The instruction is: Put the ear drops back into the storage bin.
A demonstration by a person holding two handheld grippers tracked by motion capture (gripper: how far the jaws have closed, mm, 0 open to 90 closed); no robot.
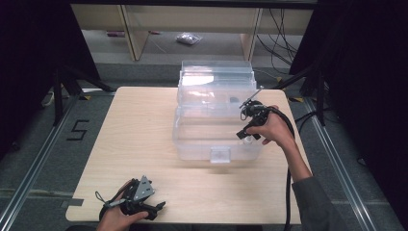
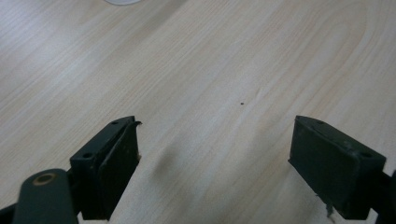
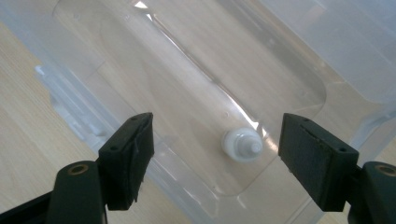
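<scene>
A clear plastic box (image 1: 192, 139) stands on the wooden table (image 1: 134, 144) with its lid (image 1: 216, 72) tipped up at the back. A small white cap-like piece (image 3: 243, 145) lies on the box's floor near the front right corner. My right gripper (image 1: 244, 133) hangs over that corner. In the right gripper view its jaws (image 3: 217, 123) stand open above the white piece and do not touch it. My left gripper (image 1: 153, 208) rests near the table's front left edge in a hand. It is open (image 2: 215, 123) over bare wood, with nothing between its fingers.
A latch tab (image 1: 220, 154) sits on the box's front wall. Black stand legs (image 1: 62, 91) flank the table on the left and right. A wooden shelf frame (image 1: 134, 33) and a small bag (image 1: 188, 38) are on the floor behind.
</scene>
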